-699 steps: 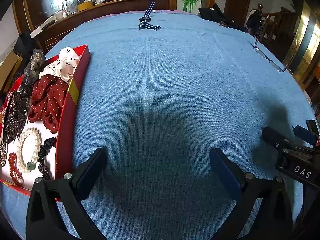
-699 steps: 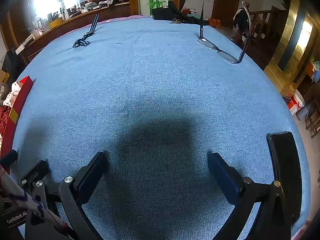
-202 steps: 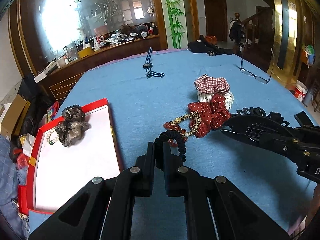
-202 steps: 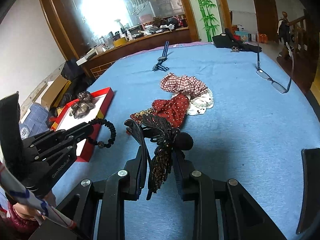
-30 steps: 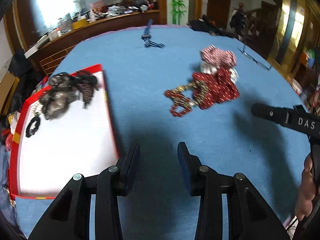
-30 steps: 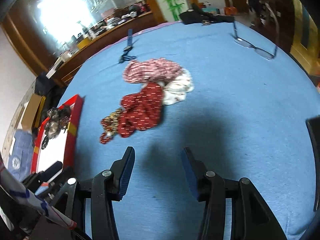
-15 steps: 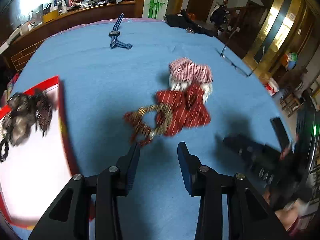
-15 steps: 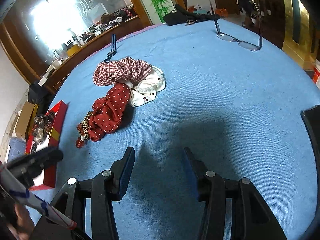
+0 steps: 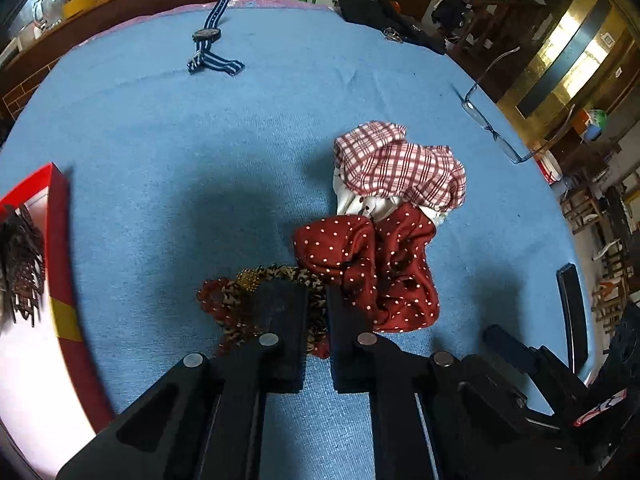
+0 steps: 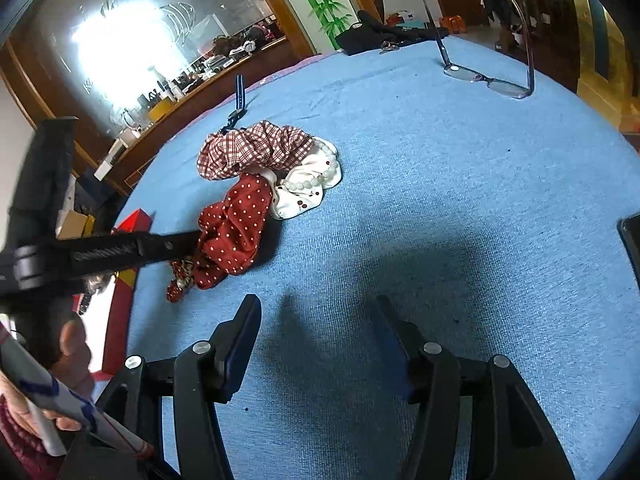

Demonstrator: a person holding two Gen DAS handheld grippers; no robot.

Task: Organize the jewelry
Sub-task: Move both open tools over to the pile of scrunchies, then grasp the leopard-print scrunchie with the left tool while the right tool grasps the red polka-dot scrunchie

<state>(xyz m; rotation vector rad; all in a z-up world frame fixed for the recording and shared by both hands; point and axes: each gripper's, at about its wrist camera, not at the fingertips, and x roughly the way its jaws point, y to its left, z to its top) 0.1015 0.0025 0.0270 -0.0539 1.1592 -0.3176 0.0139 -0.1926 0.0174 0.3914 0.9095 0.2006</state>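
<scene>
Left wrist view: my left gripper (image 9: 316,312) has just closed on the leopard-print band (image 9: 280,274), which lies on the blue cloth (image 9: 200,160) beside the red dotted scrunchie (image 9: 372,264). Right wrist view: my right gripper (image 10: 316,320), jaws just widened, hovers apart and empty, near the scrunchie pile.

Three scrunchies (image 10: 256,152), one pearl bracelet (image 10: 316,178), one watch (image 9: 210,38), one pair of glasses (image 10: 488,80).

The surface (image 9: 168,128) wears rough matt blue cloth. The scrunchies (image 9: 372,264) are soft fabric, the beads (image 10: 316,178) glossy, and the tray (image 9: 60,272) smooth red card.
</scene>
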